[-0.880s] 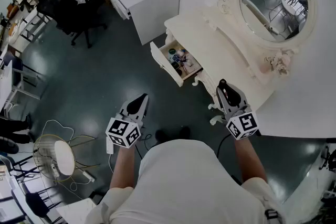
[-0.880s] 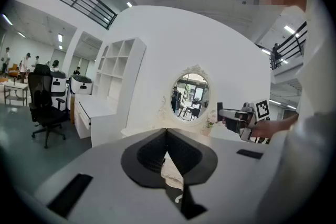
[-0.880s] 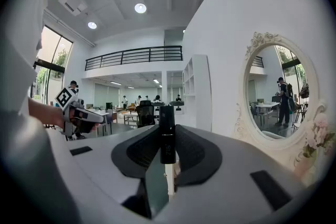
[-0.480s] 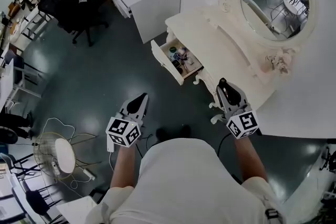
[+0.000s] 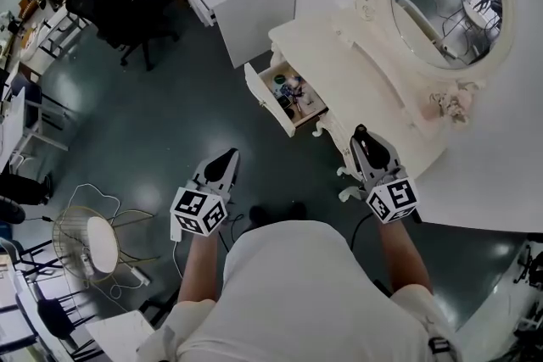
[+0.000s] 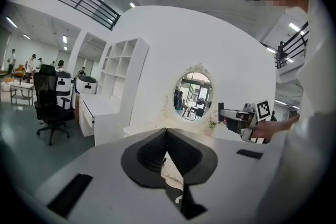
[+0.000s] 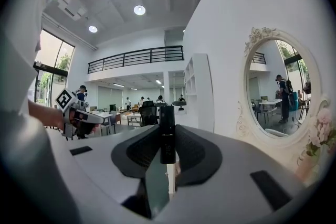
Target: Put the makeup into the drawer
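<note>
Right fingers (image 7: 140, 153) clamping black tube (image 7: 167, 134), drawer (image 5: 270, 103) open

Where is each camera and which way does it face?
Head view: on the person's head, looking down at vanity and open drawer; torso, arms, left gripper, right gripper show.
Left gripper view: on that gripper, facing the mirror; shut jaws and right gripper show.
Right gripper view: on that gripper, facing the room; its jaws grip a black tube.
All three share the mirror.
</note>
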Motion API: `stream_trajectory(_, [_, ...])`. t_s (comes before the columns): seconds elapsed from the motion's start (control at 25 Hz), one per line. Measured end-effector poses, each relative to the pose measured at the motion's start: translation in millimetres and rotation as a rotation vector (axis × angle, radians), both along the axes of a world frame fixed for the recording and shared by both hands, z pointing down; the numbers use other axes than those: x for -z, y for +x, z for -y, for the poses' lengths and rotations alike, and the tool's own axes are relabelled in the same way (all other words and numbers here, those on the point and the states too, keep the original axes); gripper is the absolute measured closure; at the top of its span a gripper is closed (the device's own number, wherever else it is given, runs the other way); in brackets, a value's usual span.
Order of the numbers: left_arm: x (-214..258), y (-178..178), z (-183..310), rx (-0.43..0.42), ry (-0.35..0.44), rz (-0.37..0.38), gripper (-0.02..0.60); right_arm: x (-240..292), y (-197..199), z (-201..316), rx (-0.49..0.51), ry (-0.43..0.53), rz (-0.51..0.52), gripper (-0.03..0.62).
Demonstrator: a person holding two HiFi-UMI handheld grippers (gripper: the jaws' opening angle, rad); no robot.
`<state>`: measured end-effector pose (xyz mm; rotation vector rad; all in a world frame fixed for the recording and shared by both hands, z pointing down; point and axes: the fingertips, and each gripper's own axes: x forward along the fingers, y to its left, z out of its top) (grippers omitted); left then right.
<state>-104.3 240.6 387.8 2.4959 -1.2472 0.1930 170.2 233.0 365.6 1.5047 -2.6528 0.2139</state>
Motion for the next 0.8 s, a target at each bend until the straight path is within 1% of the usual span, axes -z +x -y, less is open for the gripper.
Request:
stream_trajectory(0.52, [-4, 28, -5, 0.055, 0.002, 0.018, 0.565, -6, 19, 8, 0.084, 0.012, -0.02, 0.491])
stream_trajectory(0.8, [-6, 32, -4, 0.074, -0.001, 0.017, 0.565, -7, 22, 15, 0.094, 0.004, -0.016, 0.491])
